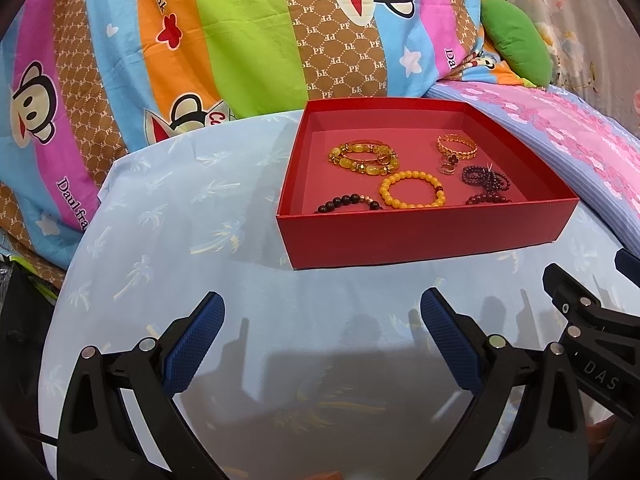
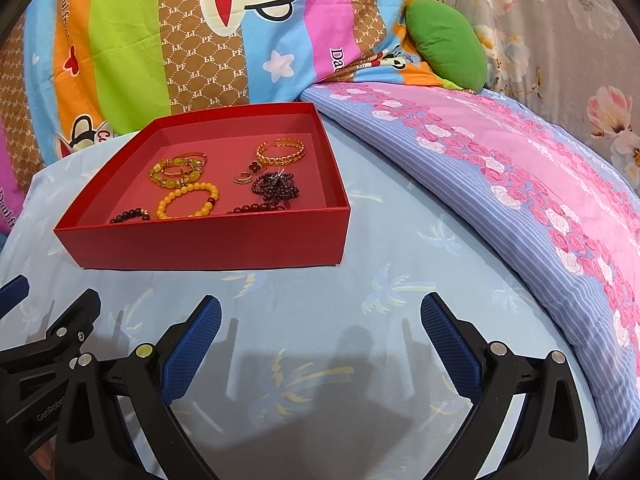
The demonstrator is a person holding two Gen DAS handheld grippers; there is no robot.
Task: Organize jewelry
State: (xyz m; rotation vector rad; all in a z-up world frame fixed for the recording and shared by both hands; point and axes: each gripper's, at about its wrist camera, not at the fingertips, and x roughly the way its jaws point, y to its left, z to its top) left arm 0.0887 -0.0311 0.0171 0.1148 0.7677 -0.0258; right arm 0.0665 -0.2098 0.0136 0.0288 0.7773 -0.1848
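A shallow red cardboard box (image 1: 420, 236) w/ matte walls and a pinkish floor is set on a pale blue cloth (image 1: 180, 220) printed w/ faint palm shapes. All the jewelry is held inside it: a yellow round-bead bracelet (image 1: 412, 189) near the front, an amber bracelet of glossy oval stones (image 1: 362, 157) behind it, a woven gold bangle (image 1: 457, 146) at the back right, a heap of small dark purple beads (image 1: 485, 178), a dark bead strand (image 1: 348, 202) by the front wall, a small ring (image 1: 447, 168) mid-box.

Left gripper (image 1: 322, 316) — blue knurled pads spread wide, nothing between them, low over the cloth short of the box. Right gripper (image 2: 320, 316) is held likewise, apart and empty. A striped cartoon-monkey quilt (image 1: 200, 40), a green cushion (image 2: 444, 44) and a pink-rose blanket (image 2: 520, 168) are seen behind.
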